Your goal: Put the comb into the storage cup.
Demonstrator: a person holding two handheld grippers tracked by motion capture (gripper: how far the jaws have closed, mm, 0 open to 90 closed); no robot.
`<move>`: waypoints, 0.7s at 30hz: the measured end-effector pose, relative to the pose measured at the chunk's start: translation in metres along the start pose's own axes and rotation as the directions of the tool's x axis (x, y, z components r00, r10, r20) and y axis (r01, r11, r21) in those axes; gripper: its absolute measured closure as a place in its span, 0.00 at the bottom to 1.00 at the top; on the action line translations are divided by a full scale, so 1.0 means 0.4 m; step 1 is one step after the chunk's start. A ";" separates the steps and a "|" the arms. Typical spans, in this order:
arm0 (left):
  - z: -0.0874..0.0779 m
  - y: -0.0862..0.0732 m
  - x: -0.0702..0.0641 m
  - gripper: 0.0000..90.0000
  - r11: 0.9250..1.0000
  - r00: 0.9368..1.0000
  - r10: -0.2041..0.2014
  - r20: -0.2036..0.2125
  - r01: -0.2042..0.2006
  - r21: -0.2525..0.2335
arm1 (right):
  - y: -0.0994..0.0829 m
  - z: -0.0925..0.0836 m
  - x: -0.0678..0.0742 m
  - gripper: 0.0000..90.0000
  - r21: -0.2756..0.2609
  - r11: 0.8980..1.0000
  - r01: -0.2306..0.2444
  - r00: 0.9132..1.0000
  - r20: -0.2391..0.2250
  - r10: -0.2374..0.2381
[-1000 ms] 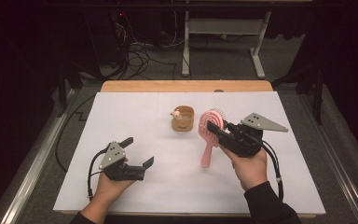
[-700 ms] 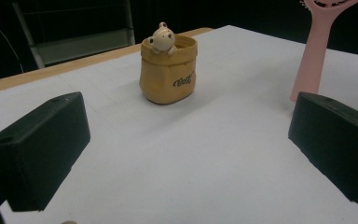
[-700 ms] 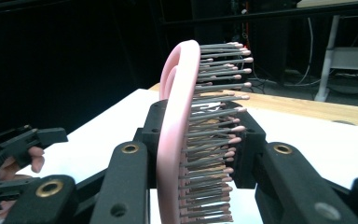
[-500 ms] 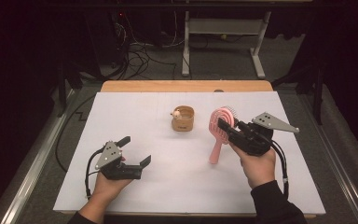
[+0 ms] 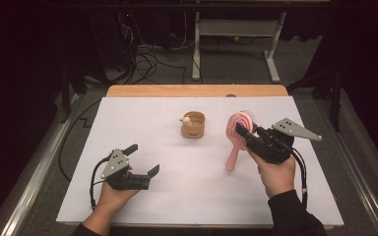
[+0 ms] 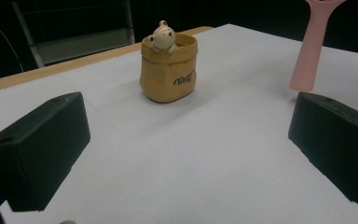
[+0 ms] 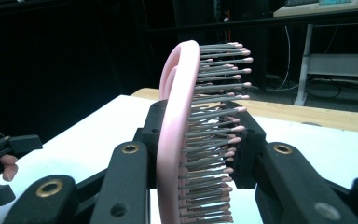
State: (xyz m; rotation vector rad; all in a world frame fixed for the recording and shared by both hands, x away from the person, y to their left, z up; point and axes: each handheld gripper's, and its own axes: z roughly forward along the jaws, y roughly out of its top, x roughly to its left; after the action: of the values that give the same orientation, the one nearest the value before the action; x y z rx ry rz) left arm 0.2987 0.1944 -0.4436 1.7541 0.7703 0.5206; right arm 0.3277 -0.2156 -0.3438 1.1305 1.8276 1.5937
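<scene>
Two tongs in play: right tongs (image 5: 246, 133) pinching the pink hairbrush (image 5: 238, 132) by its head, handle hanging down over the table (image 5: 187, 196). Left tongs (image 5: 142, 160) spread wide, resting near the front edge. Bear pot (image 5: 193, 125) sits mid-table, just left of the brush.

The yellow pot (image 6: 169, 70) bears a small dark script word, unreadable.

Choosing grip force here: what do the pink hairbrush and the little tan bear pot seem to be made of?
Hairbrush: likely moulded plastic, smooth matte pink frame, thin grey bristles with pink tips.
Bear pot: probably glazed ceramic or resin shaped like a crumpled sack; soft sheen, rigid folds, printed lettering. The look leaves this one open.
</scene>
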 end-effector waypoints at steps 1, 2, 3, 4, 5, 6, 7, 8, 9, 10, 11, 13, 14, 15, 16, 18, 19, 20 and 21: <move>0.000 0.000 0.000 0.00 1.000 1.000 0.001 -0.001 -0.001 0.000 | 0.001 0.000 0.000 0.74 -0.002 1.000 -0.002 1.000 0.000 0.002; -0.001 0.000 -0.001 0.00 1.000 1.000 0.002 -0.001 -0.002 -0.001 | 0.002 0.001 0.001 0.74 -0.003 1.000 -0.004 1.000 0.000 0.004; -0.001 0.000 -0.001 0.00 1.000 1.000 0.001 0.000 -0.001 -0.002 | 0.004 0.002 0.001 0.74 -0.008 1.000 -0.002 1.000 0.001 0.002; -0.001 0.001 -0.001 0.00 1.000 1.000 0.003 -0.002 -0.003 -0.001 | 0.006 0.003 0.001 0.74 -0.013 1.000 -0.001 1.000 0.001 0.001; -0.001 0.001 -0.001 0.00 1.000 1.000 0.004 -0.002 -0.004 -0.001 | 0.009 0.005 0.002 0.74 -0.018 1.000 -0.003 1.000 -0.001 0.003; -0.001 0.001 -0.001 0.00 1.000 1.000 0.003 0.000 -0.003 -0.002 | 0.010 0.007 0.003 0.74 -0.021 1.000 -0.001 1.000 -0.002 0.001; -0.001 0.001 -0.001 0.00 1.000 1.000 0.003 0.000 -0.003 -0.001 | 0.012 0.010 0.004 0.74 -0.024 1.000 0.002 1.000 -0.002 -0.002; -0.001 0.000 -0.001 0.00 1.000 1.000 0.002 -0.001 -0.002 -0.001 | 0.014 0.013 0.006 0.74 -0.026 1.000 0.003 1.000 -0.002 -0.003; -0.001 0.000 0.000 0.00 1.000 1.000 0.000 0.000 0.000 -0.002 | 0.016 0.016 0.007 0.74 -0.029 1.000 0.001 1.000 -0.002 -0.001; -0.001 0.000 0.000 0.00 1.000 1.000 -0.002 0.001 0.002 -0.001 | 0.018 0.019 0.008 0.74 -0.030 1.000 0.003 1.000 -0.004 -0.003; -0.001 0.000 0.000 0.00 1.000 1.000 -0.002 0.001 0.002 0.000 | 0.020 0.022 0.009 0.74 -0.033 0.999 0.002 1.000 -0.004 -0.002; -0.002 0.000 -0.001 0.00 1.000 1.000 0.001 0.000 -0.001 -0.001 | 0.023 0.028 0.010 0.74 -0.036 0.999 0.005 1.000 -0.007 -0.005; -0.002 0.000 -0.001 0.00 1.000 1.000 0.003 -0.001 -0.003 -0.002 | 0.024 0.032 0.010 0.74 -0.039 0.999 0.004 1.000 -0.006 -0.004; -0.002 0.000 -0.001 0.00 1.000 1.000 0.003 -0.002 -0.003 -0.002 | 0.024 0.034 0.010 0.74 -0.039 0.999 0.003 1.000 -0.009 -0.003; -0.003 0.000 -0.001 0.00 1.000 1.000 0.002 -0.002 -0.002 -0.004 | 0.025 0.037 0.010 0.74 -0.041 0.999 -0.004 1.000 -0.010 0.003; -0.003 0.000 0.000 0.00 1.000 1.000 0.001 -0.004 -0.001 -0.003 | 0.026 0.044 0.010 0.74 -0.045 0.999 -0.010 1.000 -0.014 0.010; -0.003 0.000 0.000 0.00 1.000 1.000 0.002 -0.004 -0.002 -0.002 | 0.027 0.047 0.010 0.74 -0.047 0.999 -0.008 1.000 -0.012 0.008; -0.003 0.000 -0.001 0.00 1.000 1.000 0.003 -0.003 -0.003 -0.001 | 0.027 0.049 0.010 0.74 -0.049 0.999 -0.009 1.000 -0.010 0.008; -0.002 0.000 -0.001 0.00 1.000 1.000 0.002 -0.003 -0.002 -0.002 | 0.029 0.053 0.009 0.74 -0.054 0.998 -0.010 1.000 -0.011 0.009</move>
State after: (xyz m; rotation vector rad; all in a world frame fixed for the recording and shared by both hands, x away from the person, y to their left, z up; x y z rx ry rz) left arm 0.2977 0.1946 -0.4433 1.7530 0.7703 0.5256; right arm 0.3455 -0.2005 -0.3369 1.1106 1.7773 1.6475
